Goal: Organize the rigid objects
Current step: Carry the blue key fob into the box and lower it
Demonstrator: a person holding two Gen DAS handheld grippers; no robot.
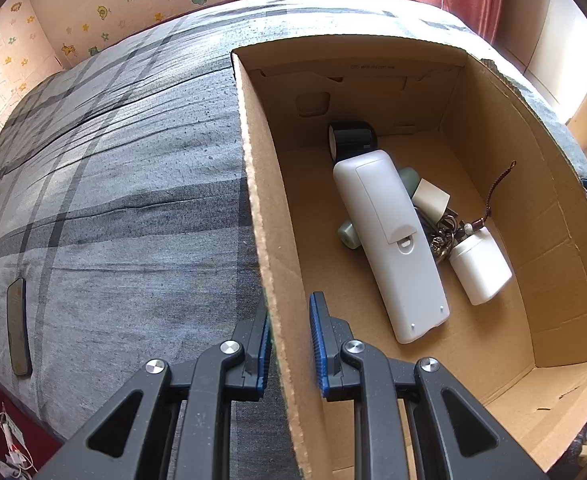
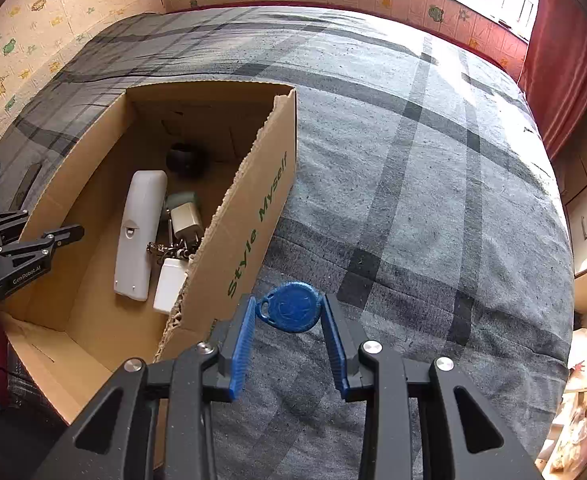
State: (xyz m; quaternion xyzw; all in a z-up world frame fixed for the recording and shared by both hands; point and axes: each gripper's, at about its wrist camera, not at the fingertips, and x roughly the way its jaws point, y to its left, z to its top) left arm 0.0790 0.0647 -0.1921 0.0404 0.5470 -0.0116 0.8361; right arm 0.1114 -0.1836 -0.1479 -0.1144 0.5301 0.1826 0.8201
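The blue key fob (image 2: 291, 308) sits between the pads of the right gripper (image 2: 289, 322), jaws closed to about its width and touching its two edges, so it looks pinched and lifted just above the grey plaid bedspread (image 2: 413, 184), outside the cardboard box (image 2: 249, 216) and beside its printed right wall near the front corner. The grip is on a thin, smooth disc by its rim only; my worry is that it could swivel or squirt out during the carry over the wall, landing on the bedspread instead of in the box.

That right wall has a ragged, torn top edge, which could snag a finger or the fob's loop if the crossing is low. The box stands on soft bedding (no firm floor under it), so a knock might tip or slide it. The left gripper (image 1: 291, 332) straddles the box's left wall, its outer pad against the cardboard and the inner one standing a little off it, so it steadies rather than clamps; a hard bump might still shift the box.

Inside, the white remote (image 1: 389, 248), white bottle (image 1: 481, 266), key bunch (image 1: 441, 236) and black tape roll (image 1: 351, 138) crowd the floor toward the far right corner.
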